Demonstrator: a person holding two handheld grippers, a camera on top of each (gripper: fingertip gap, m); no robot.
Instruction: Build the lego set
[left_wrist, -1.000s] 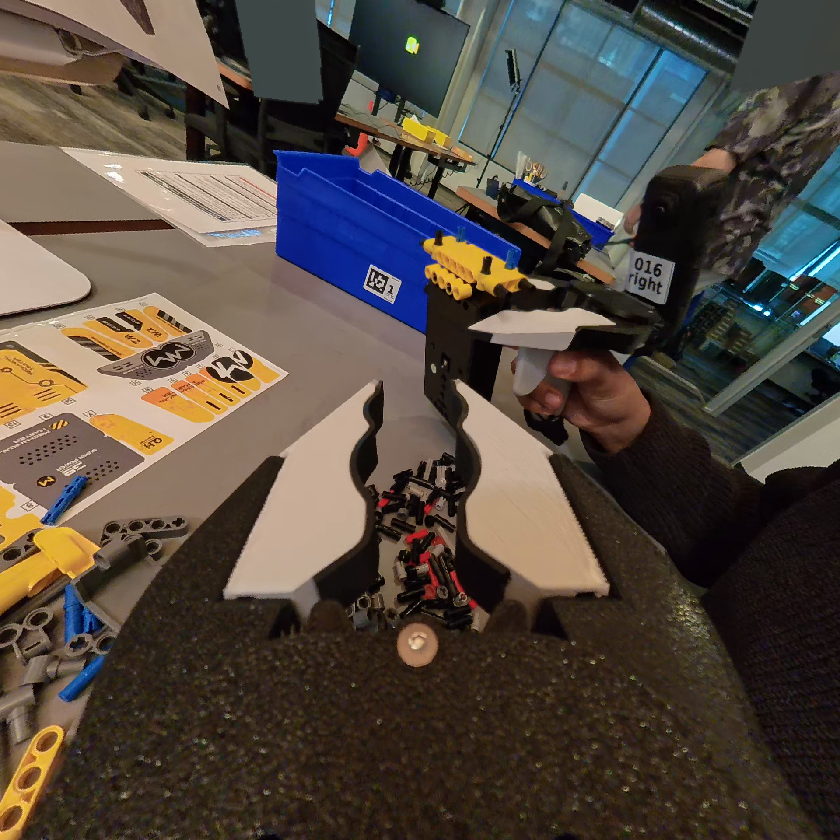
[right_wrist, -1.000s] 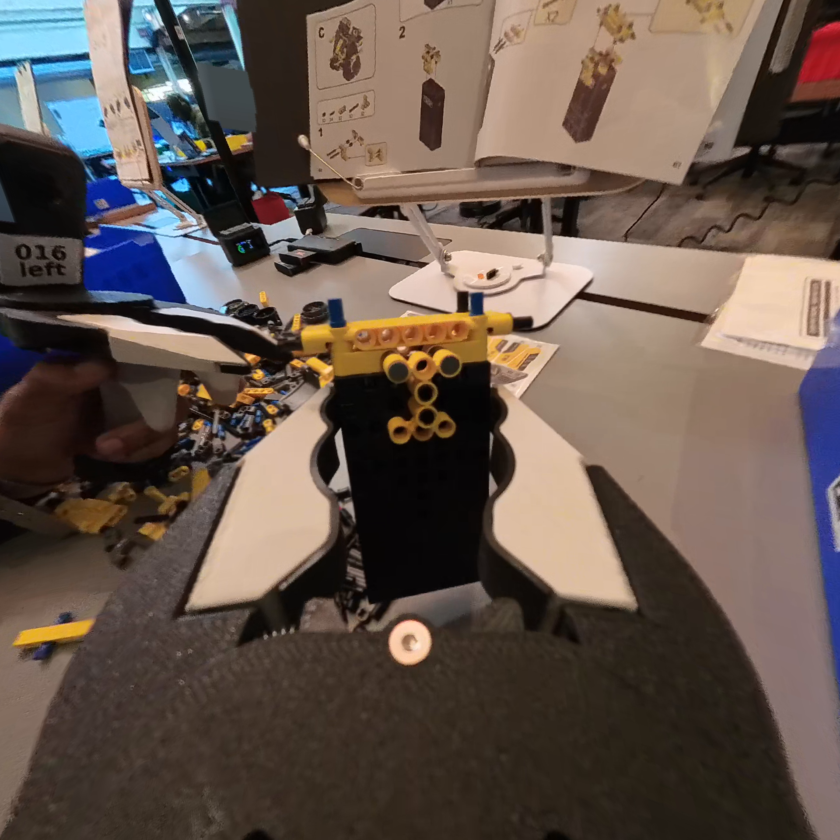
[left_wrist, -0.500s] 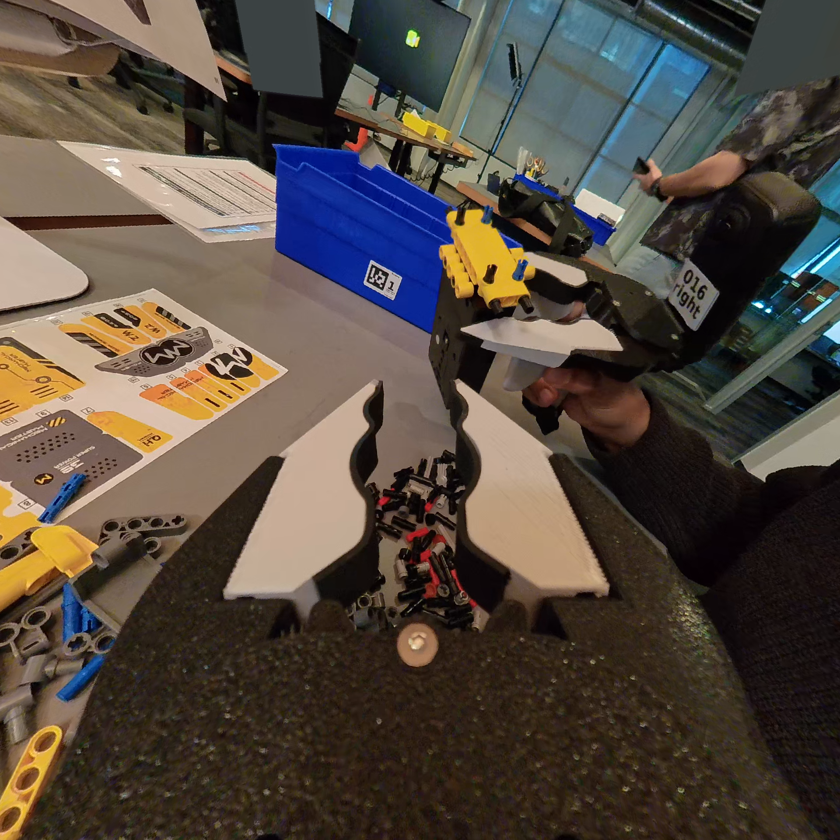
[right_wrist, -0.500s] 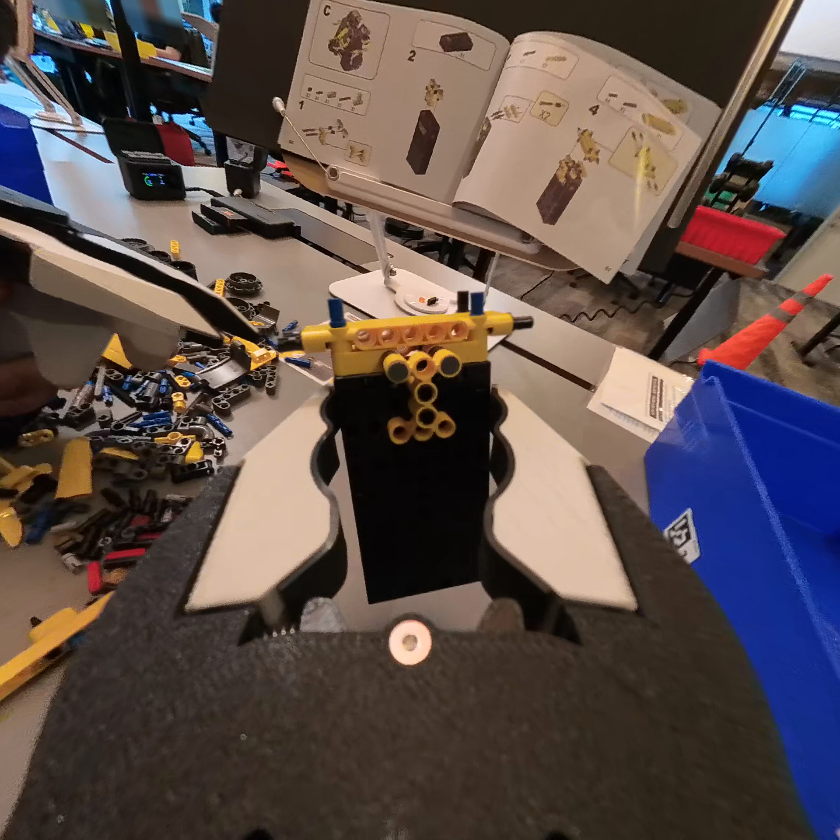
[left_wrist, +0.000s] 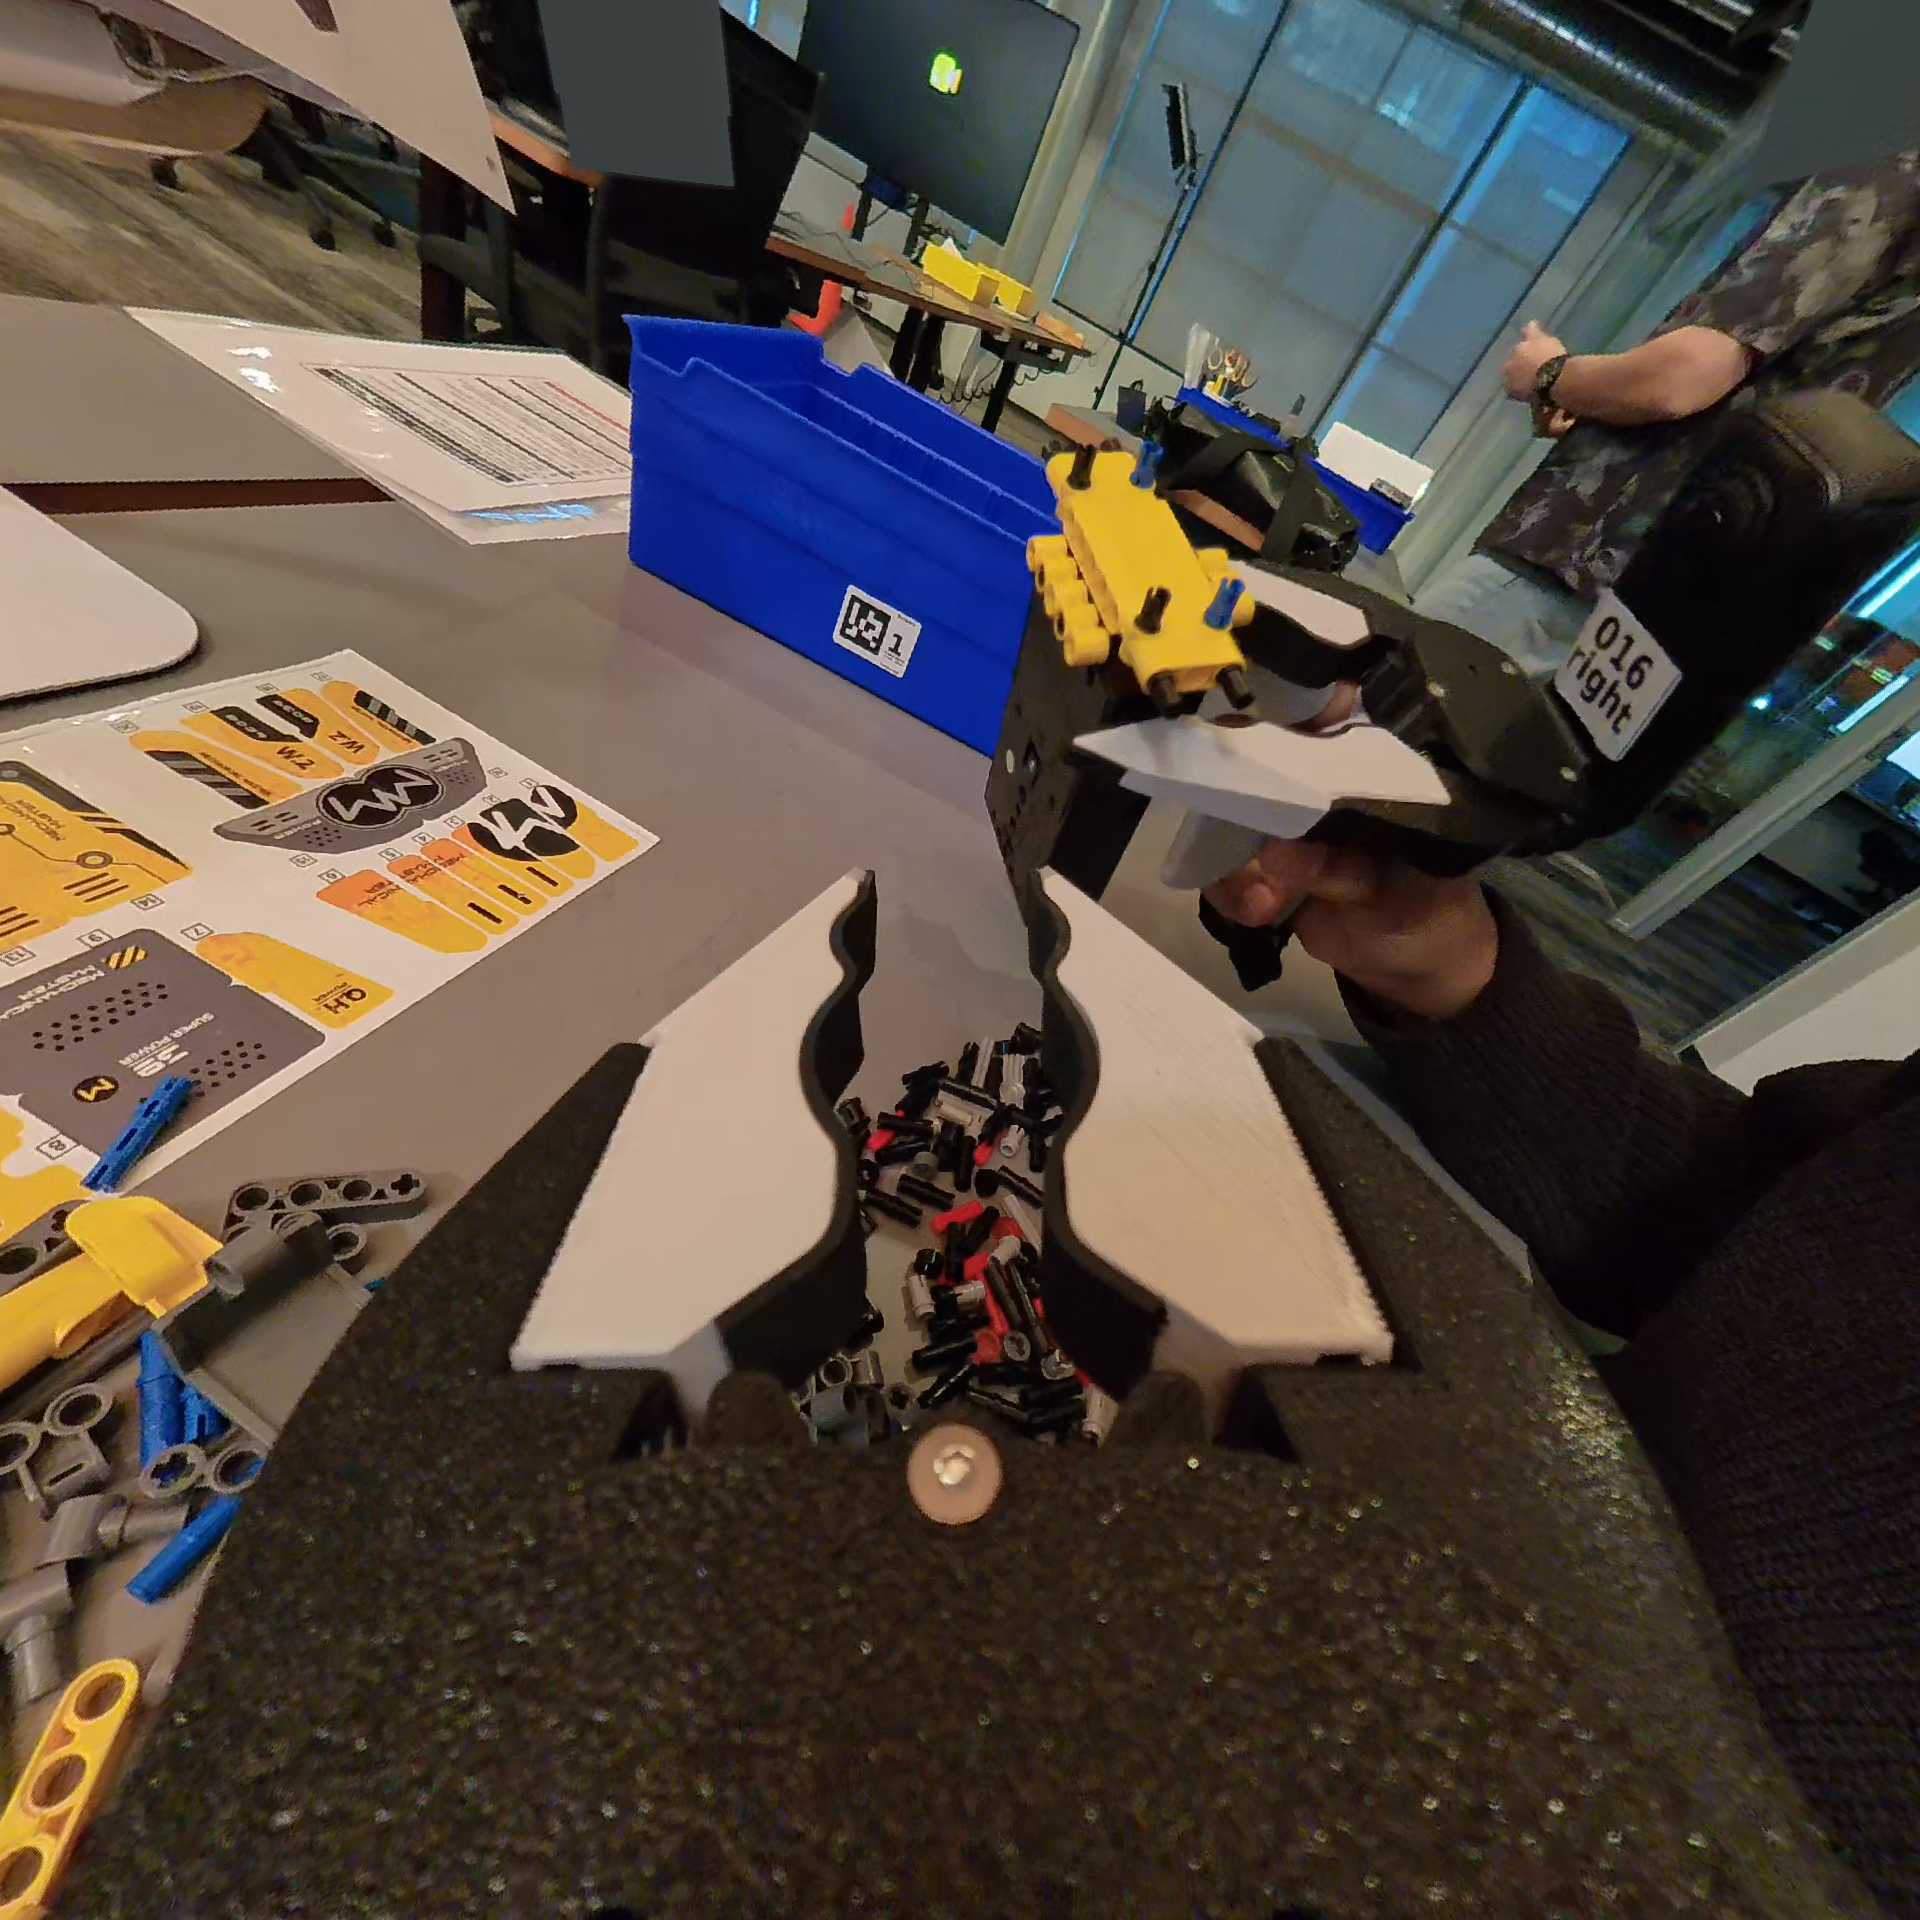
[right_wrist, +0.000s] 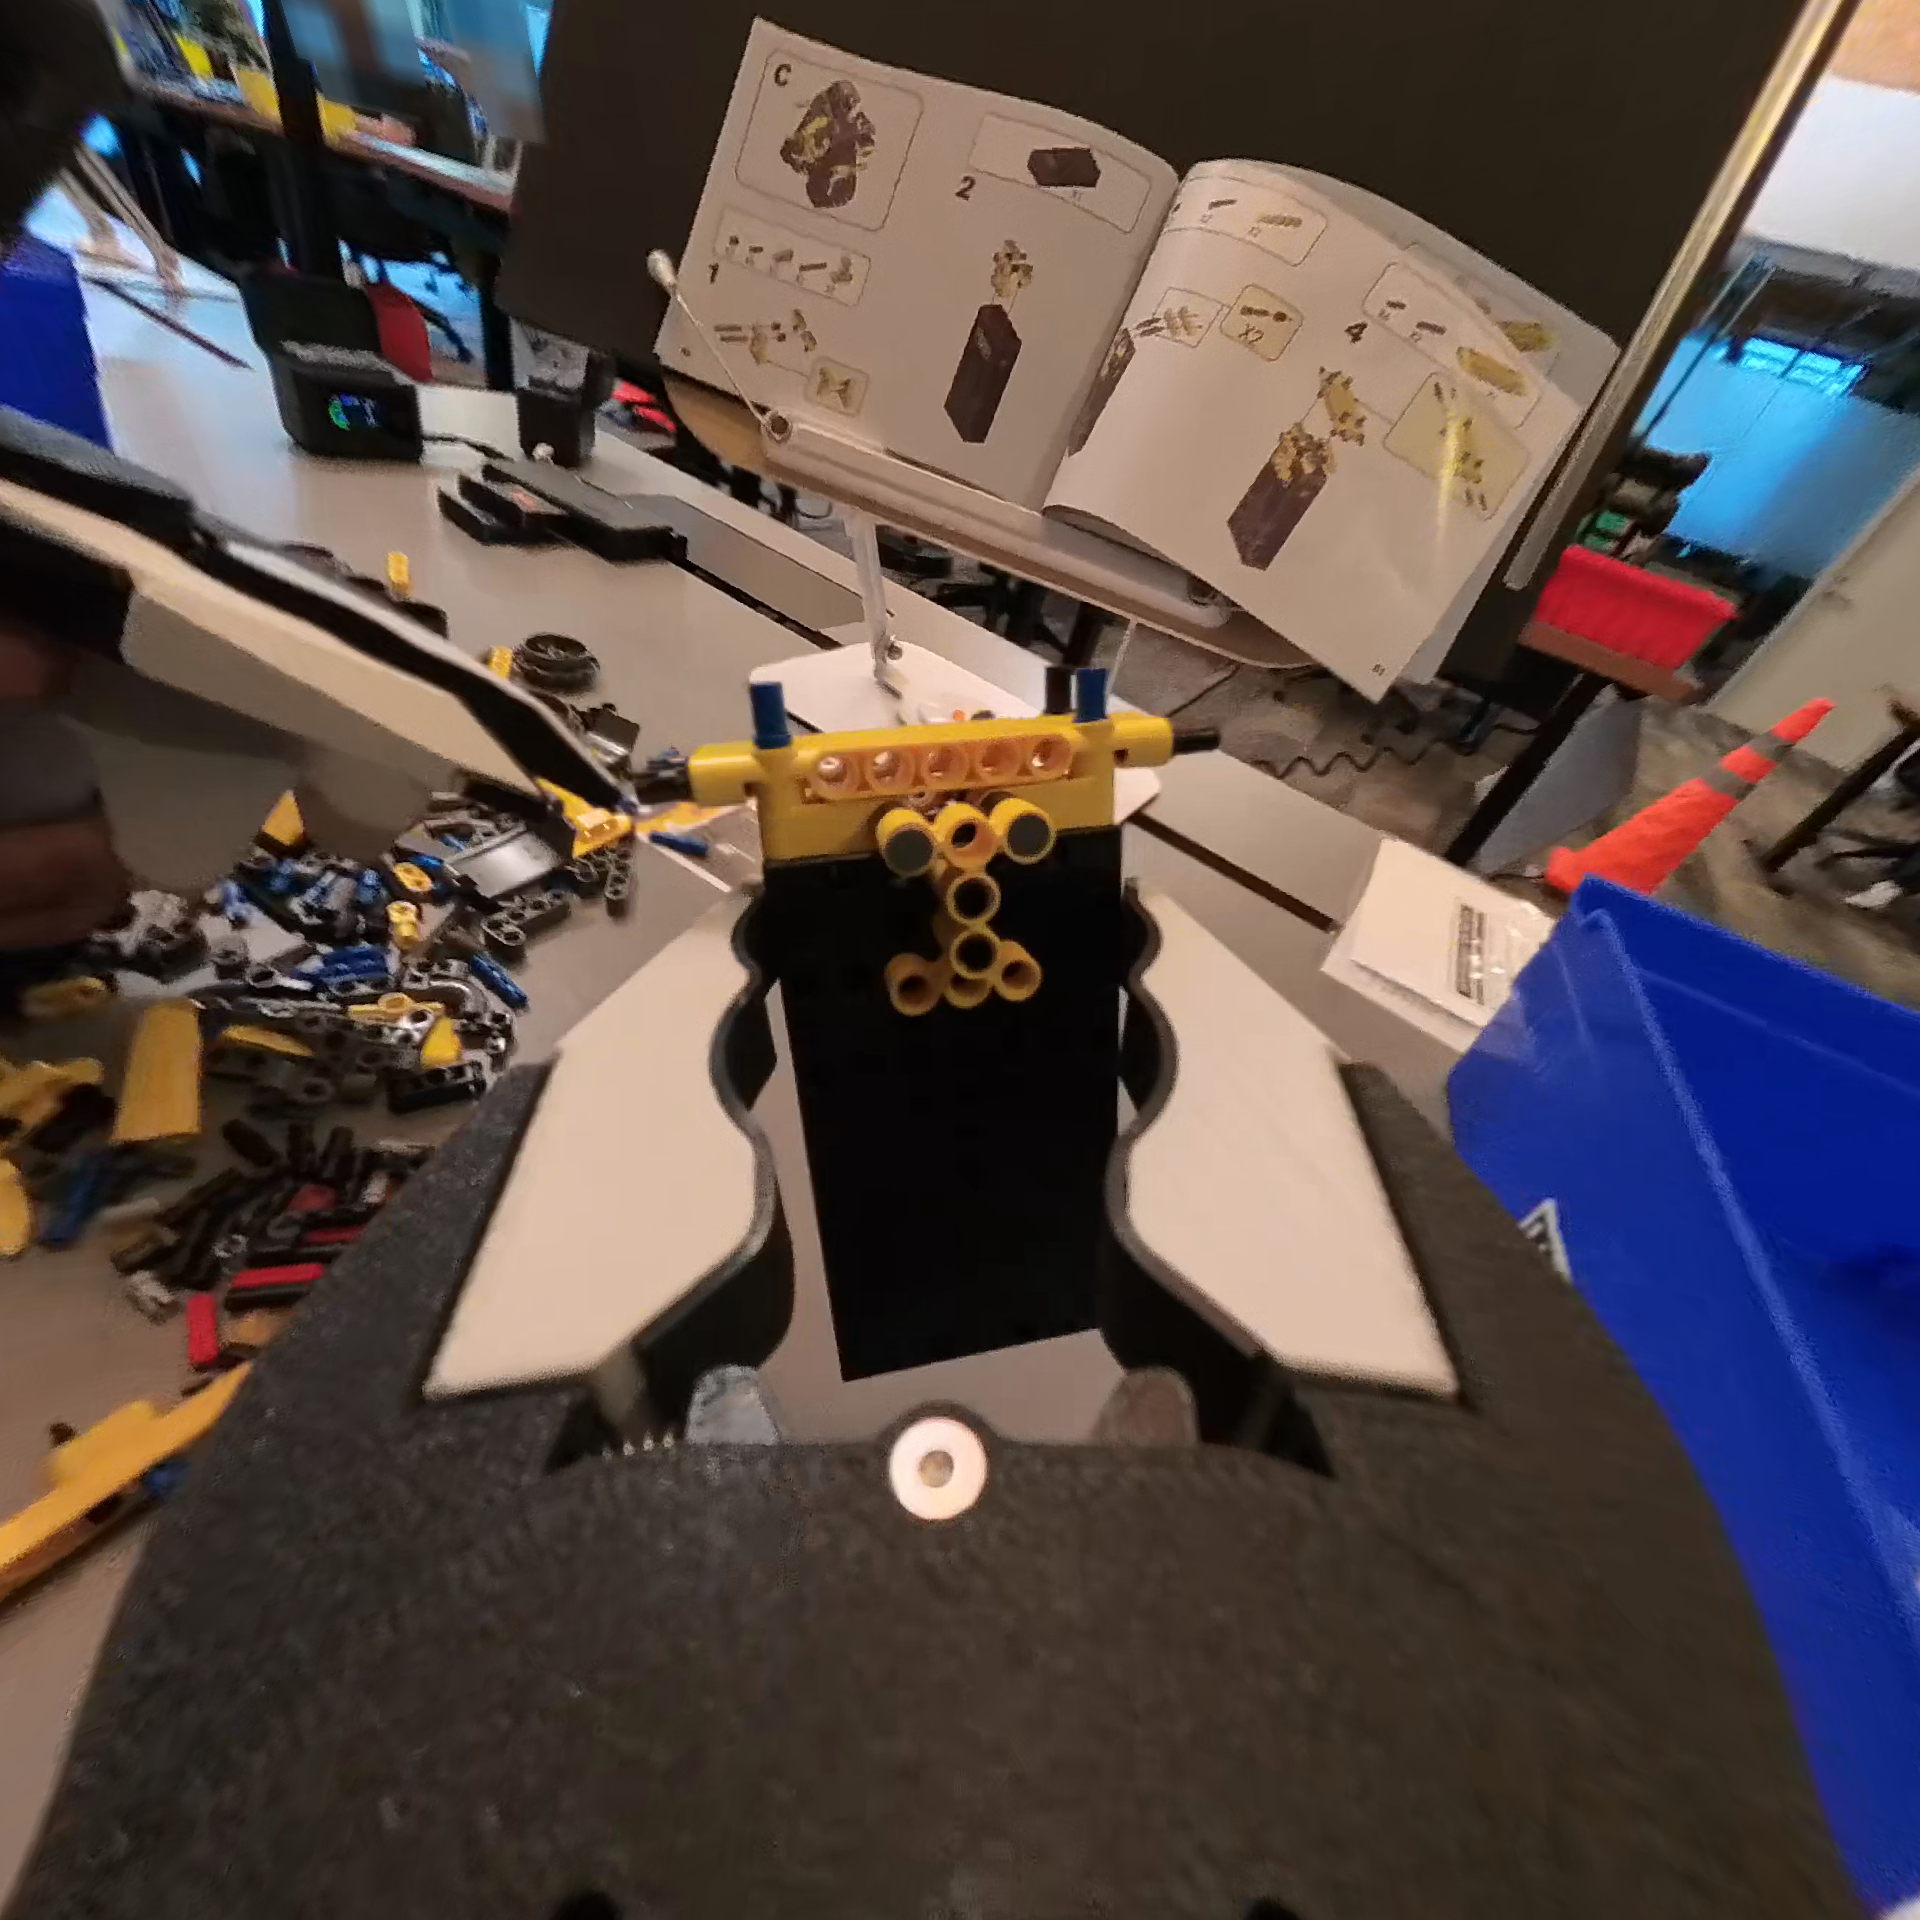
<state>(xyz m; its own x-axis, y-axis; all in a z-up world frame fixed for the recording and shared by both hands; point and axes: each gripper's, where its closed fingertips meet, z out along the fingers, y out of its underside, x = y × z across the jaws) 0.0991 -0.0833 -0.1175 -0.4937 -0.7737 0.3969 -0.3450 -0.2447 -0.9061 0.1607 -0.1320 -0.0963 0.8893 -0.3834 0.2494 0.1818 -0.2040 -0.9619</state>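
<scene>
Gripping the black block (right_wrist: 951, 1164) with yellow beams on top, right gripper (right_wrist: 945, 997) has lifted and tilted it further above the grey table (left_wrist: 665, 727), nearer the blue bin (left_wrist: 821, 540). Left gripper (left_wrist: 951, 925) stays spread, empty, over the small pins (left_wrist: 966, 1226).

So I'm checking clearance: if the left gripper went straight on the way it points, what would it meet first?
Probably the black-and-yellow brick assembly held in the right gripper, just past the left gripper's open fingertips. Depth is unclear; pointing slightly downward, it might meet the grey table instead.
</scene>
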